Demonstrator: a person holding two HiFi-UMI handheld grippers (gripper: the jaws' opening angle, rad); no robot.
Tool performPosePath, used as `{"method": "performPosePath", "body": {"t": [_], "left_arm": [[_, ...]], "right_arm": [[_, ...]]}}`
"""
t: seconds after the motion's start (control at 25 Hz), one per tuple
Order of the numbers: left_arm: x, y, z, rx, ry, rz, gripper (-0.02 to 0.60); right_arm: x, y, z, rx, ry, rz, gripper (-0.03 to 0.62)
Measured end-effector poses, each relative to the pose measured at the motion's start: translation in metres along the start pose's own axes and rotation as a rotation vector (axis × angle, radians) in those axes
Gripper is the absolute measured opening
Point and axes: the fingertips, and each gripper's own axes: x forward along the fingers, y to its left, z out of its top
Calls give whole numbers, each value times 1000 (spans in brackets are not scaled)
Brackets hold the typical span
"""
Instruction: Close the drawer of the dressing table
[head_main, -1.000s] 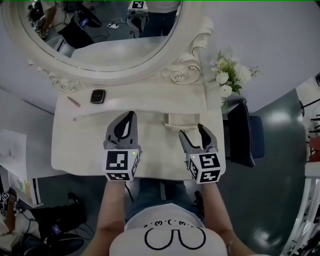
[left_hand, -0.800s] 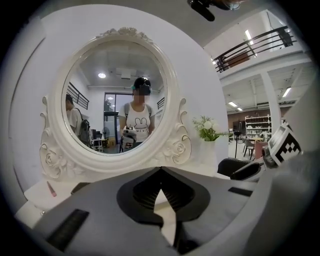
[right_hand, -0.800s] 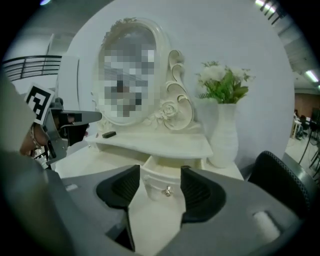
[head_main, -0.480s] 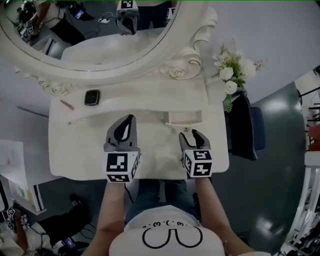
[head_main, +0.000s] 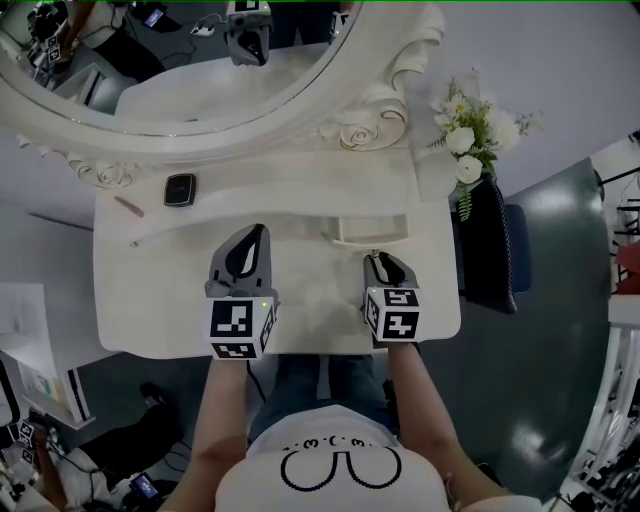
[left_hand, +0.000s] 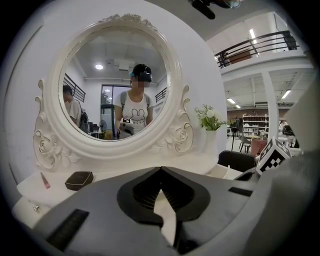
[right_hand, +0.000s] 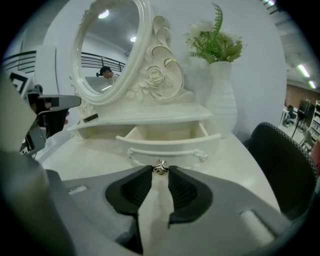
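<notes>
The white dressing table (head_main: 160, 300) has a small drawer (head_main: 370, 228) pulled out at its right, empty inside (right_hand: 167, 132). A silver knob (right_hand: 160, 168) sits on the drawer front. My right gripper (right_hand: 160, 173) points down at that front. Its jaws are closing, with the knob right at the fingertips (right_hand: 142, 175) and a thin gap showing on each side. From the head, the right gripper (head_main: 380, 260) reaches the drawer's front edge. My left gripper (head_main: 255, 232) hovers over the tabletop to the left, shut with nothing in it, its tips touching (left_hand: 161, 170).
A black box (head_main: 180, 188) and a pink stick (head_main: 127, 207) lie on the raised shelf at the left. A white vase with flowers (head_main: 470, 150) stands at the back right. A black chair (head_main: 490, 250) is beside the table's right edge. The oval mirror (head_main: 150, 70) rises behind.
Both grippers have come down toward the table. The right gripper's jaws went from wide apart to narrow and now sit at the drawer's knob. The left stays shut.
</notes>
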Motion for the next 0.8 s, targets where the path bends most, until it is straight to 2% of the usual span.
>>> {"method": "performPosePath", "body": {"t": [0.8], "left_arm": [[6, 9, 15, -18, -28, 13, -2]], "right_arm": [[4, -1, 6, 9, 69, 29, 100]]}}
